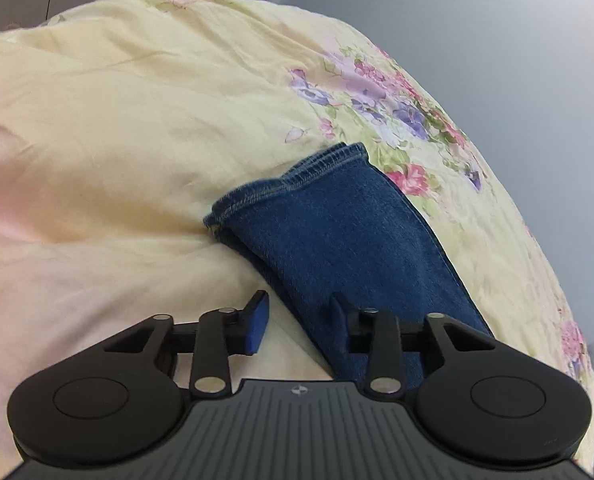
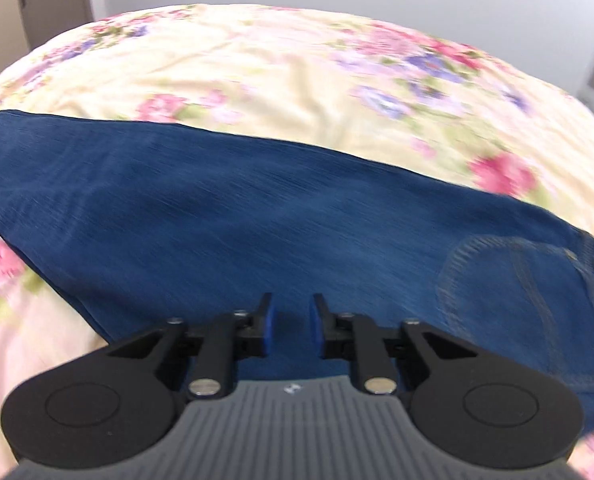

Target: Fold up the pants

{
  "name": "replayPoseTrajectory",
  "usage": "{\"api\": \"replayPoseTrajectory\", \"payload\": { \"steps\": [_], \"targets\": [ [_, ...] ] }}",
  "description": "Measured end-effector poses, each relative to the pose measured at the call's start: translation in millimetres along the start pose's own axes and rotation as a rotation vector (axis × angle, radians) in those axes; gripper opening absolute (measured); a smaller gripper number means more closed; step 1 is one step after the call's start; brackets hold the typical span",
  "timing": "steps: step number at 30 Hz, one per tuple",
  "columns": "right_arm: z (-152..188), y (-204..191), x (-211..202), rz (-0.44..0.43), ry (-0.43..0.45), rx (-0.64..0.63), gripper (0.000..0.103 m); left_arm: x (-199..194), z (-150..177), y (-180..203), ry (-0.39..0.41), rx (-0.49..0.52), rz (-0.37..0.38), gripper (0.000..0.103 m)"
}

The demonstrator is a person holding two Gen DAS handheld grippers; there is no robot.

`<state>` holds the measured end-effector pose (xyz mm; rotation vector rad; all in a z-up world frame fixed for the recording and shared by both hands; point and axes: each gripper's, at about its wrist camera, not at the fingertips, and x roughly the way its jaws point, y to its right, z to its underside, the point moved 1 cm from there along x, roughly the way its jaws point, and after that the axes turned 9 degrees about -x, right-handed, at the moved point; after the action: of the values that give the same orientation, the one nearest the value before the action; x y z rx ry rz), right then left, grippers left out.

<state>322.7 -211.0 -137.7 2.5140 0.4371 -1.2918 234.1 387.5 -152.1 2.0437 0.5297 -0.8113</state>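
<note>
— Pale yellow bedding [image 1: 145,128] with pink and purple flowers covered the bed, a grey wall [image 1: 477,40] rose behind it, and a door [image 2: 23,0] showed at the far left of the right camera's view. Where were the jeans [image 2: 257,220]?

— They lay flat on the bedding, legs stacked one on the other. The left camera saw the two hems [image 1: 297,178] pointing away; the right one saw the seat end with a stitched back pocket [image 2: 517,300].

— And the grippers?

— The left gripper [image 1: 299,318] had its jaws spread wide, straddling the edge of the legs, one finger over bedding, the other over denim, nothing between them. The right gripper [image 2: 291,326] hung above the denim with a clear gap between its blue pads [image 2: 269,328].

— Anything unclear?

— The right view was smeared with blur, so the flowers and denim weave were soft. The waistband ran out of frame, and whether either gripper touched the cloth could not be told.
</note>
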Motion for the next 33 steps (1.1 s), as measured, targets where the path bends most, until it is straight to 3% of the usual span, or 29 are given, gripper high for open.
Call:
{"api": "replayPoseTrajectory", "payload": {
  "steps": [4,9,13,18,26,33],
  "targets": [
    [-35,-27,24,-0.089,0.036,-0.015,0.011,11,-7,3,0.017,0.013,-0.002,0.026],
    [-84,-65,63,-0.169,0.054,-0.039,0.011,19,-8,-6,0.038,-0.003,0.016,0.028],
    [-119,-84,100,-0.159,0.042,-0.057,0.011,24,-12,-17,0.023,-0.037,0.064,0.031],
    [-146,-76,139,-0.134,0.018,0.029,0.004,26,-14,-23,0.017,-0.046,0.11,0.032],
    [-147,-82,136,-0.12,-0.003,0.006,0.002,31,-14,-28,0.024,-0.093,0.141,0.033],
    [-106,-95,90,-0.166,-0.037,-0.019,0.0,30,-15,-28,0.032,-0.086,0.132,0.033]
  ]
}}
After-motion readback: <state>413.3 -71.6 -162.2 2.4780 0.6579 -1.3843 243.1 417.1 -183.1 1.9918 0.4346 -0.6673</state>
